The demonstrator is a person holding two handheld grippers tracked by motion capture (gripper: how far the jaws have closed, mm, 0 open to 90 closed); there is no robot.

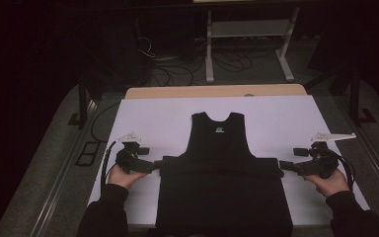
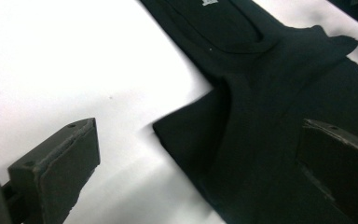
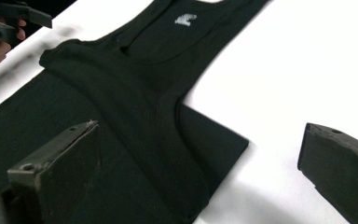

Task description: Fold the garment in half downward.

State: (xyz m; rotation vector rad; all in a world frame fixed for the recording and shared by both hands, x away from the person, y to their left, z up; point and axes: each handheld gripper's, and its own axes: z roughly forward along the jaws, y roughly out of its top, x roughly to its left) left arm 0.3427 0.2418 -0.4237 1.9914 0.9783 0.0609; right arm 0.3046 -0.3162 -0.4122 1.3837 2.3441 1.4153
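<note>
Black sleeveless cotton tank top (image 1: 220, 173) lies flat on the white-covered table (image 1: 276, 118), neck end pointing away from the person, w/ its lower part folded up across the chest so the fold's corners stick out at both sides. Left tongs (image 1: 159, 165) sit at the fold's left corner, jaws wide apart, one jaw over the white table & the other over the fabric, nothing clamped. Right tongs (image 1: 282, 165) sit at the right corner, jaws also wide apart, pads off the cloth.
</note>
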